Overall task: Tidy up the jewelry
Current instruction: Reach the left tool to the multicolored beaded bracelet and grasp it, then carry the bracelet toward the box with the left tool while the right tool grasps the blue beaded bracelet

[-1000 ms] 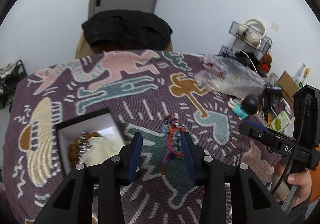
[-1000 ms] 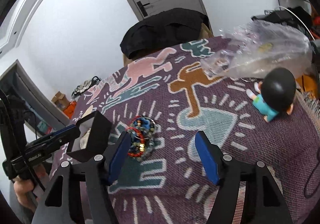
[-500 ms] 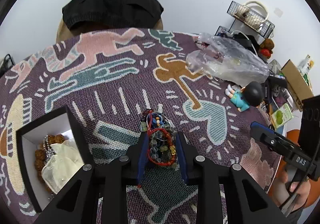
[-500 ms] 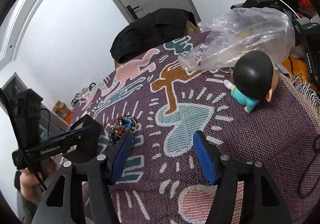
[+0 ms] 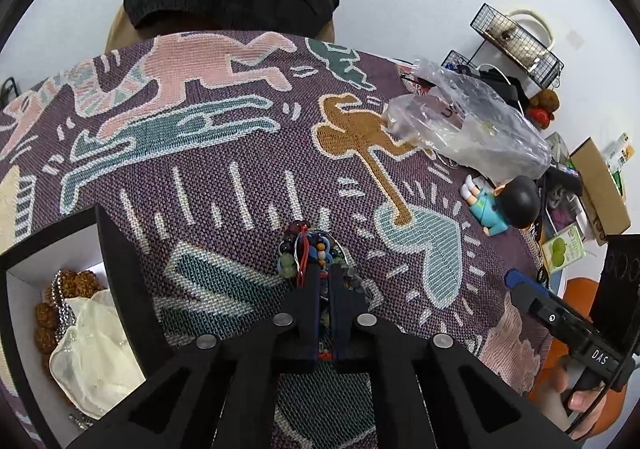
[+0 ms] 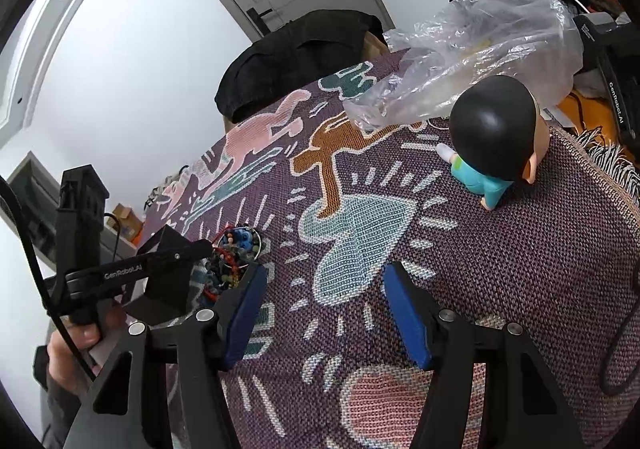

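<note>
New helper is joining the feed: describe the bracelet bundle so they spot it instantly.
On the purple patterned blanket, look right of the open black box. There the left tool pinches the bracelet bundle: the only tangle of multicoloured beads and red cord.

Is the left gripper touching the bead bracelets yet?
Touching. The left wrist view shows the left gripper fingers closed tight on the bead bracelets, beads bulging out past the tips.
</note>
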`<state>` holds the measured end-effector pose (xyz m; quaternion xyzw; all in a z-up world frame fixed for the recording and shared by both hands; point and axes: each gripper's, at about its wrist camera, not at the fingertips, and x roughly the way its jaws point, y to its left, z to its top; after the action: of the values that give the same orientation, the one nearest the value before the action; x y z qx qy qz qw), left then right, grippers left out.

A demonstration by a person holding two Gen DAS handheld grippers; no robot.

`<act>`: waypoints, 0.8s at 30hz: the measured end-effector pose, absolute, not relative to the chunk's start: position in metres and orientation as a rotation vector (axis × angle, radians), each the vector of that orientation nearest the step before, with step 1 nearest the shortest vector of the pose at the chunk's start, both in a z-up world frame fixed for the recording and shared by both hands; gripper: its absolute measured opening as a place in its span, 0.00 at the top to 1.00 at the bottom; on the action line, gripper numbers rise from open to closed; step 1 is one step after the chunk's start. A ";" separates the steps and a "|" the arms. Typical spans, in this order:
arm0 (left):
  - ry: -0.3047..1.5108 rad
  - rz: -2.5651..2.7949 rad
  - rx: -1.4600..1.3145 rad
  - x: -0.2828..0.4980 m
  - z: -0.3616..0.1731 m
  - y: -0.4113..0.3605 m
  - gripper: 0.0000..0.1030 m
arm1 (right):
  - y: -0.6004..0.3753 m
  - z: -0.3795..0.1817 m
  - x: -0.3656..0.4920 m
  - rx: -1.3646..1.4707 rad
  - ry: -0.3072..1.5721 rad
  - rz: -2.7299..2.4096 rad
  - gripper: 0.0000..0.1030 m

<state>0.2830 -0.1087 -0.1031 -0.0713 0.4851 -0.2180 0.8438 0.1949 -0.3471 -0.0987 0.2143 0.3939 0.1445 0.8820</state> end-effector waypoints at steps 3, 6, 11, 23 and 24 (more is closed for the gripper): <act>0.995 -0.468 -0.145 0.281 -0.098 -0.109 1.00 | -0.344 -0.099 0.196 0.444 0.823 0.306 0.40; 0.969 -0.472 -0.145 0.278 -0.091 -0.106 1.00 | -0.338 -0.099 0.198 0.440 0.829 0.316 0.40; 0.971 -0.452 -0.116 0.279 -0.082 -0.105 0.99 | -0.327 -0.101 0.203 0.435 0.842 0.334 0.40; 1.033 -0.453 -0.193 0.287 -0.093 -0.102 0.46 | -0.322 -0.104 0.204 0.432 0.849 0.334 0.40; 1.035 -0.450 -0.190 0.287 -0.094 -0.103 0.49 | -0.322 -0.104 0.204 0.432 0.849 0.333 0.40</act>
<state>0.2869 -0.1028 -0.0937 -0.0899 0.4898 -0.2127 0.8407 0.2036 -0.3222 -0.1040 0.2071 0.4067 0.1595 0.8754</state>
